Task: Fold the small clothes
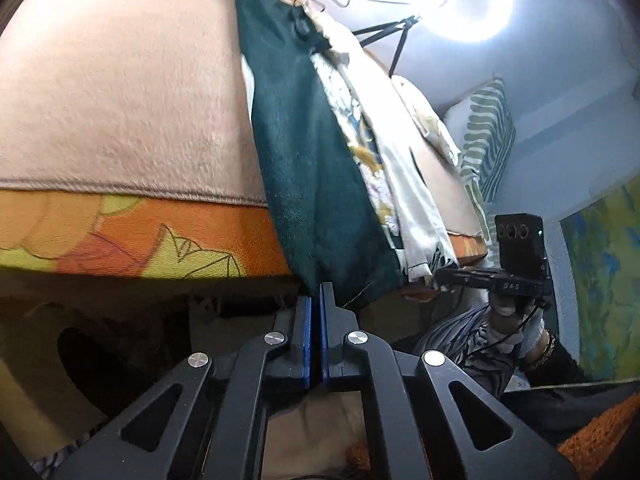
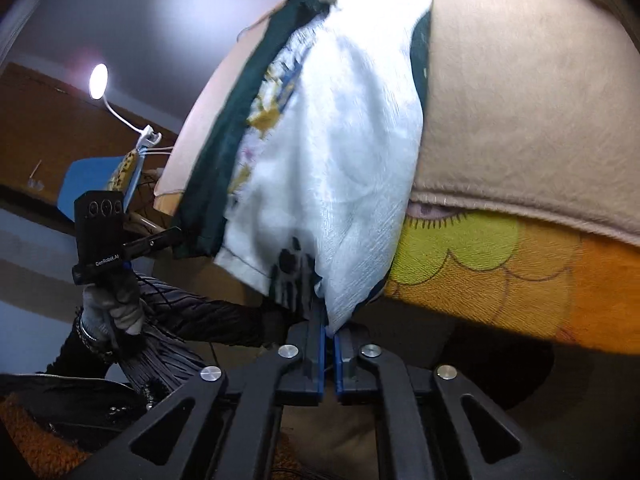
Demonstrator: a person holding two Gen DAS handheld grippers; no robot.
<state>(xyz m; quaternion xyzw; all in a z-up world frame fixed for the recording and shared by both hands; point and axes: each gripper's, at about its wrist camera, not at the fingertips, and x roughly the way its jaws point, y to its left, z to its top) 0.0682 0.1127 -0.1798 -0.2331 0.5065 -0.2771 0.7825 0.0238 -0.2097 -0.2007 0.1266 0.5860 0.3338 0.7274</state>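
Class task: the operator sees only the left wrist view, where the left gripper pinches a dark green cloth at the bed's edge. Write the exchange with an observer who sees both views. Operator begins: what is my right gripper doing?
Observer: The right gripper is shut on the garment, on a white, patterned part near its lower edge.
Operator: Does that side hang free?
Observer: It drapes over the beige blanket, past the orange and yellow sheet.
Operator: How does my left gripper look from there?
Observer: The left gripper reaches the green edge; its jaws are too small to judge there.
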